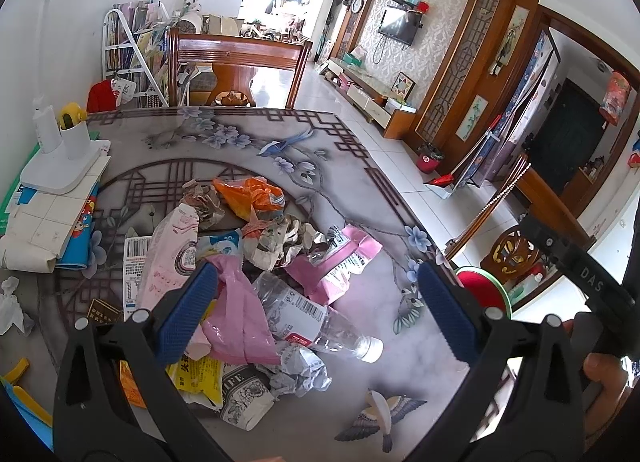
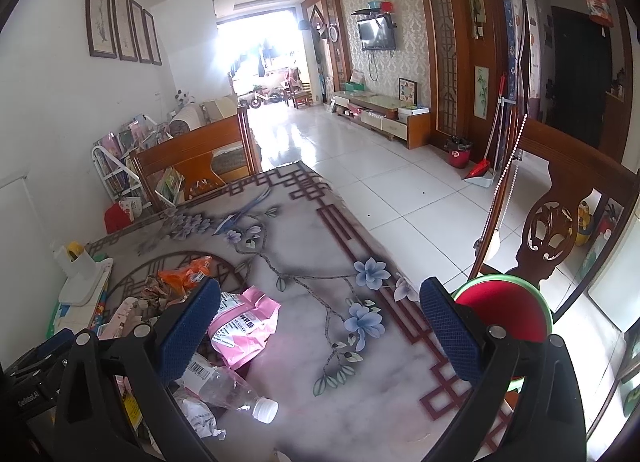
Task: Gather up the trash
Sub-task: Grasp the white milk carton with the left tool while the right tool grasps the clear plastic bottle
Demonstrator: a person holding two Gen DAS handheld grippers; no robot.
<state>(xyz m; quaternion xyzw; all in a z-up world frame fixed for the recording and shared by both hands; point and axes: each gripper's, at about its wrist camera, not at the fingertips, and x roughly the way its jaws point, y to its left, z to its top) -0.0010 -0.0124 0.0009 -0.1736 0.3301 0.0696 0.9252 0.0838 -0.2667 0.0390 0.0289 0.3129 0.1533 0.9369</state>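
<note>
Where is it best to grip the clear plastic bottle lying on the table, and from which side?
Probably across the clear plastic bottle's middle, from above. It lies on its side on the table, white cap pointing away from the pile; the left hand-held gripper is open above it.

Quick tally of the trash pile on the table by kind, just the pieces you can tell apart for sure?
Clear plastic bottle: 1
Pink bags or pouches: 3, pink plastic bag, pink pouch, pale pink wrapper
Orange bag: 1
Yellow wrapper: 1
Crumpled paper wads: at least 3; overlapping, exact count unclear
Total: at least 9
</note>
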